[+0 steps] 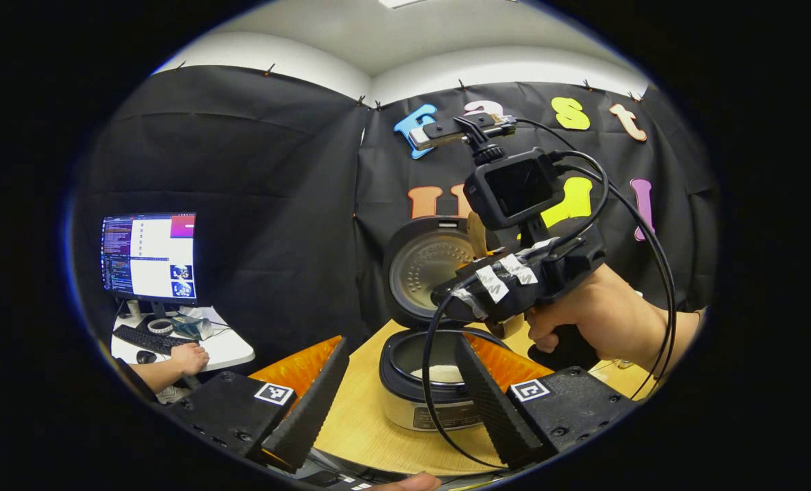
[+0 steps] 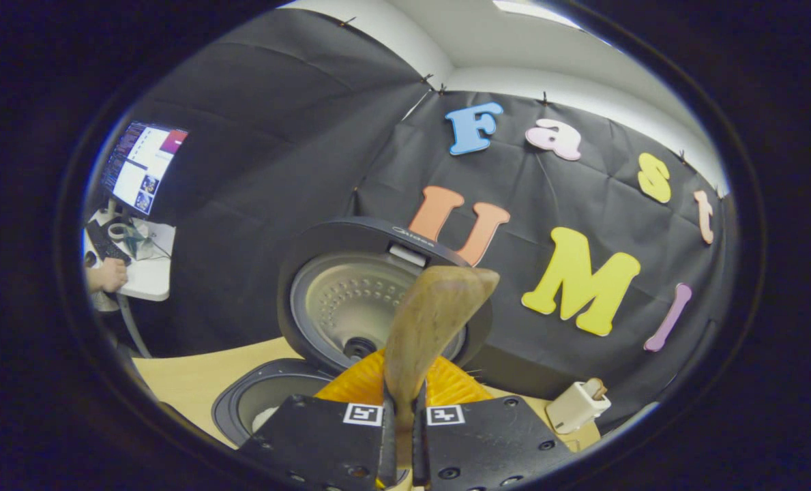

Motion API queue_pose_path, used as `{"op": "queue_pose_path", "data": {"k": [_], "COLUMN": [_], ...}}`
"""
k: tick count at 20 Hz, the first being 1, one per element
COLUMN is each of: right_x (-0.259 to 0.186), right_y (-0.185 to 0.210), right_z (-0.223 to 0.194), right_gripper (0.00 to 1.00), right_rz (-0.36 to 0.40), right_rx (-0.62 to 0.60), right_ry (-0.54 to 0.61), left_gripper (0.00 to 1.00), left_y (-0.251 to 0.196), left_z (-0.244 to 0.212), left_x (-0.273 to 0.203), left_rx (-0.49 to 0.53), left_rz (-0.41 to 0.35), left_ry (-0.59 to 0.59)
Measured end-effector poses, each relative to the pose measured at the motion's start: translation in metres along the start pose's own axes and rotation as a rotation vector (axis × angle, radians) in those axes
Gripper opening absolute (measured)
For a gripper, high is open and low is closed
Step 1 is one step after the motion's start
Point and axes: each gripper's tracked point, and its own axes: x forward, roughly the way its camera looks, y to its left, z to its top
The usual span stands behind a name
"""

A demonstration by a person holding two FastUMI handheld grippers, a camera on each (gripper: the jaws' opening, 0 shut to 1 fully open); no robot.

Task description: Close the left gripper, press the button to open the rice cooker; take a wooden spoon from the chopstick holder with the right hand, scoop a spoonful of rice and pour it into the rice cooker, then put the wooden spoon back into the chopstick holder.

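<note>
The rice cooker (image 1: 432, 402) stands on the wooden table with its lid (image 1: 424, 273) up, and white rice (image 1: 445, 374) lies in the pot. My left gripper (image 1: 398, 402) is open in front of it with nothing between its fingers. A hand (image 1: 603, 320) holds my right gripper (image 1: 473, 283) above the pot. In the right gripper view my right gripper (image 2: 402, 419) is shut on the handle of the wooden spoon (image 2: 432, 320). The spoon's bowl points up in front of the raised lid (image 2: 350, 293). No rice shows on it. The pot (image 2: 258, 402) lies below to the left.
A white chopstick holder (image 2: 576, 406) sits on the table (image 2: 187, 382) to the right of the cooker. Off to the left stand a monitor (image 1: 149, 256) and a white desk, where a person's hand (image 1: 187, 358) rests by a keyboard. Black cables (image 1: 439, 409) hang across the cooker.
</note>
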Motion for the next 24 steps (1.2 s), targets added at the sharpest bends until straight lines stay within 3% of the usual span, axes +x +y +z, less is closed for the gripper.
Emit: {"op": "queue_pose_path", "data": {"k": [9,11,24], "right_x": [0.003,0.007,-0.004], "right_y": [-0.059,-0.087,-0.275], "right_z": [-0.041,-0.054,-0.147], "right_gripper": [0.09,0.10,0.10], "right_rz": [-0.025,-0.062,-0.314], "right_rx": [0.164,0.192,0.363], "right_ry": [0.089,0.106,0.192], "left_gripper": [0.99,1.00,1.00], "left_y": [-0.026,-0.039,-0.062], "left_z": [0.012,0.013,0.009], "left_x": [-0.005,-0.005,-0.003], "left_rx": [0.011,0.006,0.044], "left_rz": [-0.044,-0.077,-0.098], "left_ry": [-0.032,-0.034,-0.018]}}
